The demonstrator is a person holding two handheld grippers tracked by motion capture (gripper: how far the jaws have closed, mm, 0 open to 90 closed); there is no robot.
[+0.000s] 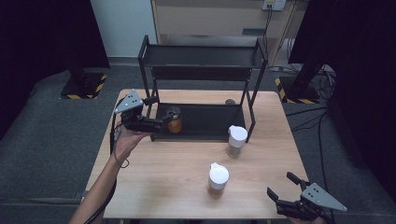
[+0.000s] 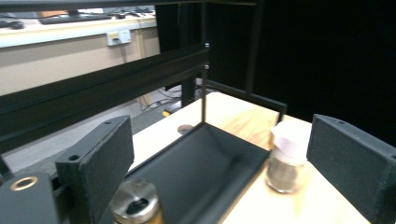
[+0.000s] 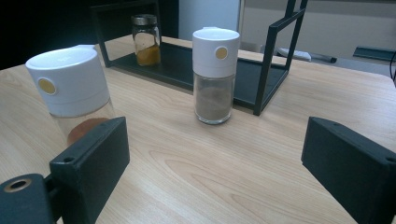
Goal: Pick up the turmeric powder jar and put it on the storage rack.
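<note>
Wooden table (image 1: pixel 177 186) bearing a black metal two-tier rack (image 1: pixel 201 122). Steel-lidded glass jar of orange powder (image 1: pixel 174 120) stands on its lower tray, left claw (image 1: pixel 161 122) apart beside it. Right claw (image 1: pixel 280 186) apart, idle. Placement apparently done; next likely the near white-capped glass shaker (image 1: pixel 218 179).

Left gripper (image 1: pixel 164 122) fingers (image 2: pixel 100 161): gap is unobstructed, rack (image 1: pixel 201 122) tray ahead, jar (image 1: pixel 174 122) just below. Right gripper (image 1: pixel 280 186) fingers (image 3: pixel 93 161): bare table (image 1: pixel 261 163) between, two shakers (image 3: pixel 215 74) ahead.
</note>
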